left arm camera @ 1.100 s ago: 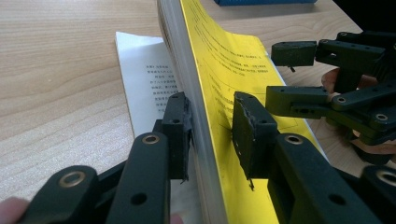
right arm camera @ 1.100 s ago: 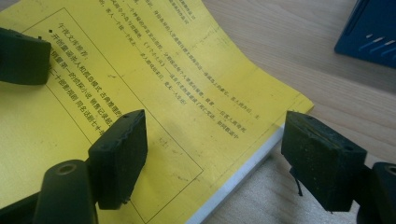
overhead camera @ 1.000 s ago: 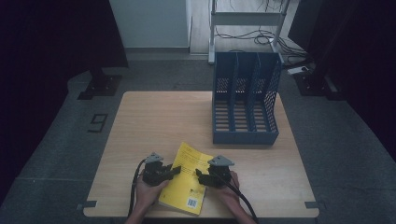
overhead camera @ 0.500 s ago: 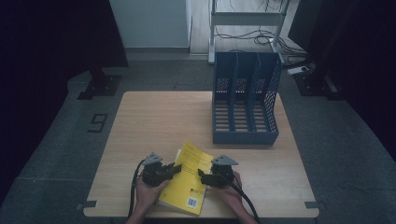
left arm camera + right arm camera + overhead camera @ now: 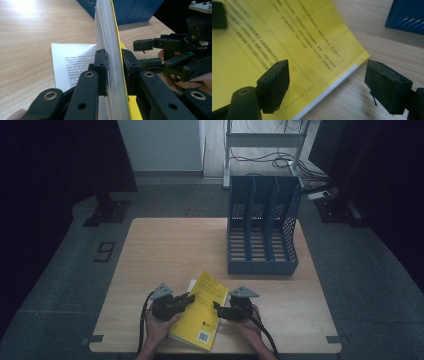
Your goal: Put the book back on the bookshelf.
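Pinching tight, the left gripper (image 5: pixel 113 67) has just been closing, and its two black pads now press on either side of the yellow book (image 5: pixel 200 312), clamping the raised cover and a thin block of pages at their edge; in the left gripper view the clamped part stands nearly upright between the jaws, with a white printed page (image 5: pixel 72 65) lying flat on the wood beside it. From above, the left gripper (image 5: pixel 186 299) sits at the book's left edge, held by the person's left hand (image 5: pixel 159 329). Across the cover, the right gripper (image 5: pixel 327 82) stands with its jaws wide apart, one pad over the yellow cover (image 5: pixel 287 50) and the other over bare wood beyond the book's white page edge; neither pad touches the book, so it holds nothing. In the high view that right gripper (image 5: pixel 218 308) hovers at the book's right side, with the right hand (image 5: pixel 247 327) behind it. The book lies near the front edge of the wooden table (image 5: pixel 165 250), roughly midway along it and turned at a slant. Well apart from it, toward the far right corner, stands a blue file rack (image 5: pixel 262 227) with three upright compartments.
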### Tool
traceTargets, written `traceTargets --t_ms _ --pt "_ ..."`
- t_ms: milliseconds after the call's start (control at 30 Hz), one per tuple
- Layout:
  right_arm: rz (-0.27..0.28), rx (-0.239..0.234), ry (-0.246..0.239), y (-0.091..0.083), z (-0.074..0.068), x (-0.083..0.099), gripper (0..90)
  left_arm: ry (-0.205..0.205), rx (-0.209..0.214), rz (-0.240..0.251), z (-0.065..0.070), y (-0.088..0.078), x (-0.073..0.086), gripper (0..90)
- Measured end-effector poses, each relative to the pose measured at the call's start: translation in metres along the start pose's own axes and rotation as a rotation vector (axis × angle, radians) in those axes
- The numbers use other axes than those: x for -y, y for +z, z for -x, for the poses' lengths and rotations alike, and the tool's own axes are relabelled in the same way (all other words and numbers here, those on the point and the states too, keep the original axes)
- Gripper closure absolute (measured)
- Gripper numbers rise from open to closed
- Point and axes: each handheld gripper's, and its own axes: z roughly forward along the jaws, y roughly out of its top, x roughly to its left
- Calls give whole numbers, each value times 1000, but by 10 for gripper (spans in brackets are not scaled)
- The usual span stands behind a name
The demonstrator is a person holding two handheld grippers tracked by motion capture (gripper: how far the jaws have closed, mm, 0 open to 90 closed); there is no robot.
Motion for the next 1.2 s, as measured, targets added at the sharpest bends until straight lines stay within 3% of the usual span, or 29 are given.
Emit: traceTargets --t_ms 67,500,933,1200 --pt "11 -41 33 -4 1 -3 195 22 -1 9 3 -1 -1 771" --pt "56 -31 22 -16 6 -8 187 112 26 46 17 -8 -6 775" --pt "66 -44 23 -23 8 -10 173 123 47 65 20 -13 -8 777" --pt "44 -69 23 -22 8 -10 139 128 63 80 22 -16 -10 778"
